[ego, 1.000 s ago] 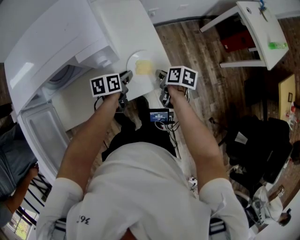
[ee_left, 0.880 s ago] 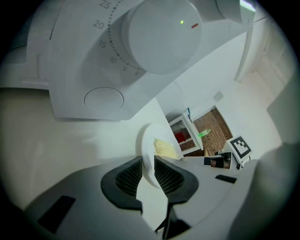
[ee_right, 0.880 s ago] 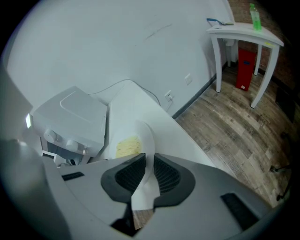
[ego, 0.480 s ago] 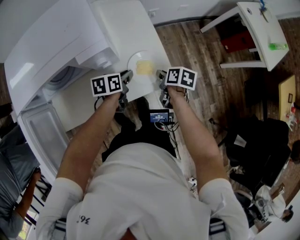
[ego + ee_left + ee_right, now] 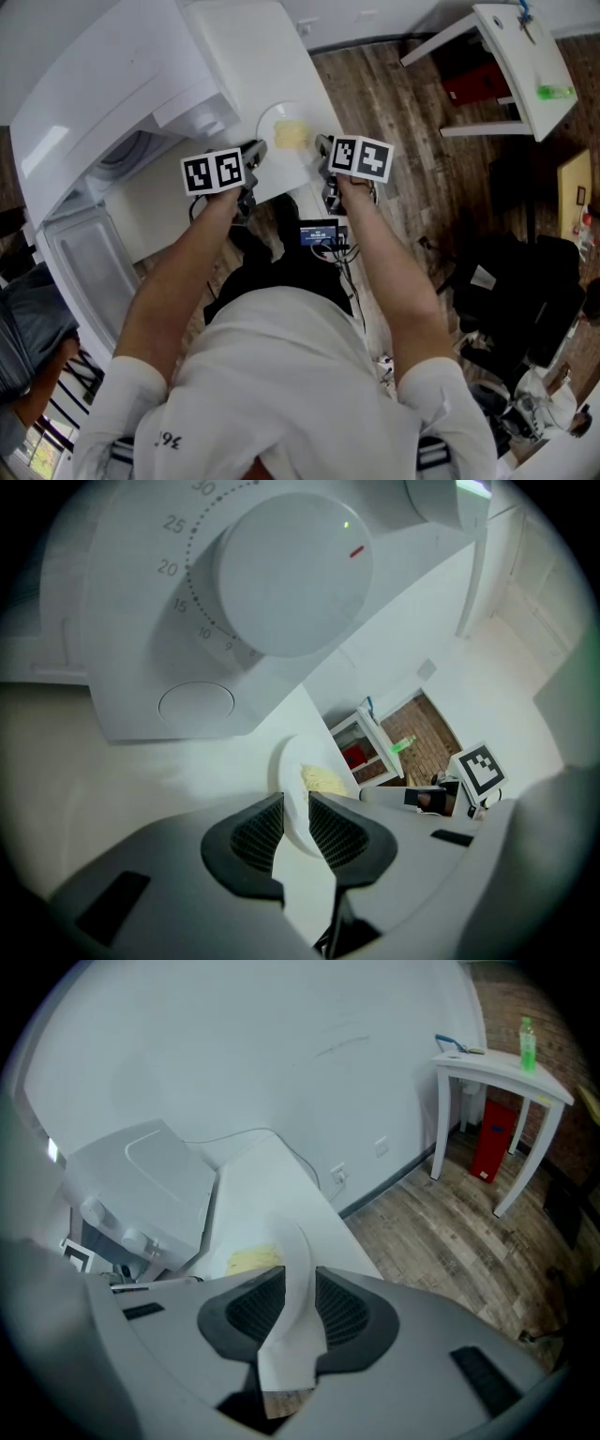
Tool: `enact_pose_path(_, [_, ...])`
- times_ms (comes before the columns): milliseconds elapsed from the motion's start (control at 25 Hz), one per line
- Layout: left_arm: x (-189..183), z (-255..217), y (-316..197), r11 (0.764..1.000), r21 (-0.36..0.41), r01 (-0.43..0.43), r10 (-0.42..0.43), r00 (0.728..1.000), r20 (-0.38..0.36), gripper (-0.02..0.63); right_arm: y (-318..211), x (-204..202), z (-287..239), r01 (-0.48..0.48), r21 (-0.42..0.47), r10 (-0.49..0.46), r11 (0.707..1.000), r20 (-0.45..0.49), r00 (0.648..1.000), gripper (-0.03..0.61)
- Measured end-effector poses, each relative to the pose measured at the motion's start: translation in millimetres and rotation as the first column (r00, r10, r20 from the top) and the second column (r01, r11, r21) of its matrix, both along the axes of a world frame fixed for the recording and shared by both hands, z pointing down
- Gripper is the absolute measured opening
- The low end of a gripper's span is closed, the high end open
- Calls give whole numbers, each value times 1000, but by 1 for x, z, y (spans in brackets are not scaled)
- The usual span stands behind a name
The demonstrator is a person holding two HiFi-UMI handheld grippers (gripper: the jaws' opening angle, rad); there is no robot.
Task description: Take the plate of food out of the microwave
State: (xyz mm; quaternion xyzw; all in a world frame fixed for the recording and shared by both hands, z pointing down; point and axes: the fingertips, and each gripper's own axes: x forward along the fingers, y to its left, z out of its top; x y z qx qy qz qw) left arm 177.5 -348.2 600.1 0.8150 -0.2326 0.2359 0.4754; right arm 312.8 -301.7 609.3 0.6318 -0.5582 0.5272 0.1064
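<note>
White plate (image 5: 270,119) with a pale yellow heap of food (image 5: 291,134) sits on the white bench (image 5: 248,47), already outside the microwave (image 5: 103,94), which is at the plate's 9 to 10 o'clock in the head view. Left hand-held gripper (image 5: 295,829) is at the rim's 8 o'clock and is pinching the plate's edge between its ribbed pads, with the microwave's dial (image 5: 281,569) above it at 12 o'clock in its own view. Right hand-held gripper (image 5: 300,1307) is at the rim's 4 o'clock. Its jaws have just been opening, the rim is between them and the pads look slack on it, so no real grip on that side. Judgement: the plate looks stiff, smooth and glazed, so it will be slippery under the pads and breakable if dropped. It is probably moderately heavy, and the food is loose and could slide if the plate tips. Best hold is on the thin rim at two opposite sides, as the grippers stand here, keeping it level. One-sided pinching would risk it tilting. Task looks near done, the release under way.
</note>
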Motion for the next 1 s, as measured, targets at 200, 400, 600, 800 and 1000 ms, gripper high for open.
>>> enact_pose_path(200, [-1,-8,-1,1000,20,-1,2,1000,-8,67,0,2,-5,-5,7,5,1000,-16,1000,80])
enact_pose_path(400, [-5,-17,-4,999,41,2,-2,1000,-16,66,-1,6,-13,-5,23,6,1000,-30,1000,80])
enact_pose_path(600, [2,-41,4,997,68,-33,37,997,-63,66,-9,7,-38,-2,84,6,996,-49,999,79])
enact_pose_path(800, [11,-92,18,987,129,-92,116,975,-191,66,-18,2,-100,80,231,-54,970,-116,992,78])
enact_pose_path(1000, [7,-144,26,973,203,-113,167,947,-274,66,-13,-9,-144,145,314,-103,938,-146,984,78])
